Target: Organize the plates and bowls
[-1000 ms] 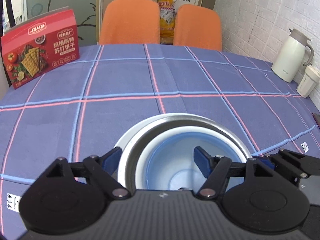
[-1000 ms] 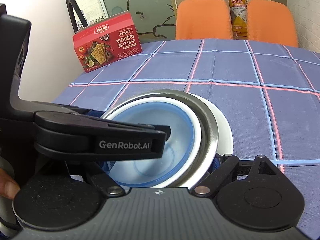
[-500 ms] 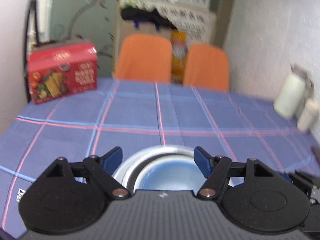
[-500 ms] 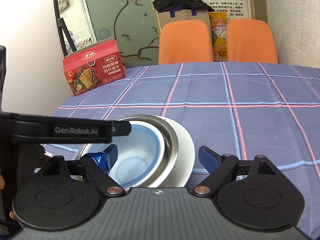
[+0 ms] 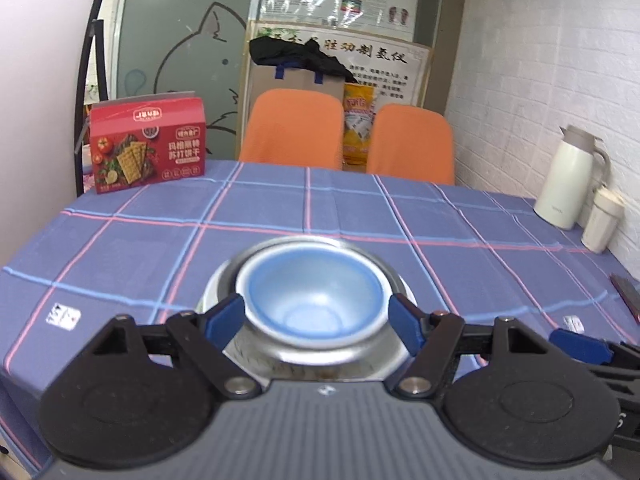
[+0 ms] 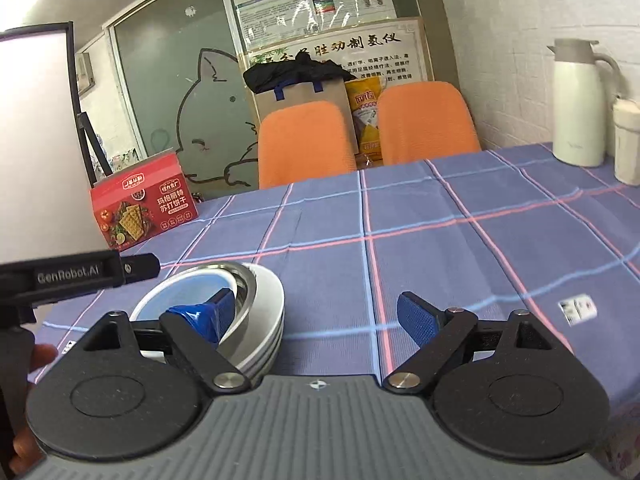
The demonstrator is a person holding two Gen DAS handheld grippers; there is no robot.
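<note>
A: Where is the crockery seen?

B: A nested stack is seen near the front edge of the tabletop, which is covered by a blue checked tablecloth (image 5: 360, 216). A blue plastic bowl (image 5: 312, 300) is seated inside a shiny steel bowl (image 5: 224, 280), and in the right wrist view these are carried by a pile of white plates (image 6: 272, 312).

A: How are the claws held?

B: The left gripper (image 5: 316, 318) is spread wide, one blue pad at each side of the blue plastic bowl; whether the pads touch it cannot be told. The right gripper (image 6: 322, 314) is likewise held apart, with nothing clasped; its left finger is seen in front of the stack and its right finger over bare cloth.

A: What else is carried by the tabletop?

B: A red cracker box (image 5: 148, 148) is stood upright at the far left corner. A cream thermos jug (image 5: 568, 176) and a pale lidded cup (image 5: 604, 220) are set just beside each other along the right edge, by the white brick wall. Two orange chairs (image 5: 294, 132) are placed behind the far edge.
</note>
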